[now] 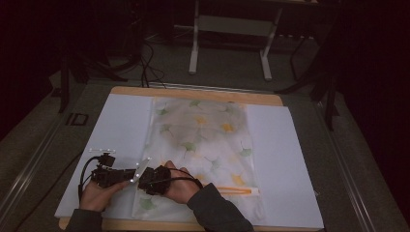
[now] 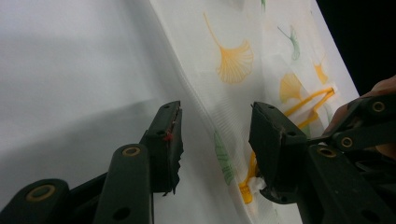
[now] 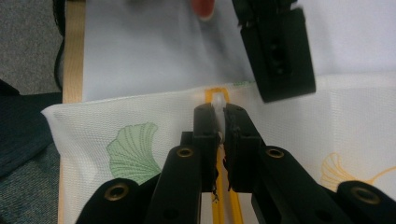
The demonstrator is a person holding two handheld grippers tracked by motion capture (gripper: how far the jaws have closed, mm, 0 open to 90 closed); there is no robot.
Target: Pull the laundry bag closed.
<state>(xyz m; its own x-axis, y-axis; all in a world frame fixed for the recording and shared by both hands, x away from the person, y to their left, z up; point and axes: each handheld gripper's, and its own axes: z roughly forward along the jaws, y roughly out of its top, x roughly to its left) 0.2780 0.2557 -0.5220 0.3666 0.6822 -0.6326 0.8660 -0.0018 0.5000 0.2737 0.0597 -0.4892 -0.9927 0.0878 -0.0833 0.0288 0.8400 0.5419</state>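
The right gripper [image 3: 222, 114] pinches the translucent ginkgo-printed zip bag's [image 1: 203, 140] white slider [image 3: 218, 100] to run it along the orange zip track, while the left gripper's [image 2: 215, 128] jaws stand spread over the bag's edge.

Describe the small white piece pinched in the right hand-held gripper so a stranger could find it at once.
On the white sheet lies a translucent zip bag printed with ginkgo leaves. Along its near edge runs an orange zip track. At the track's left end sits the white slider, clamped by the right hand-held gripper: the only plain white plastic piece there.
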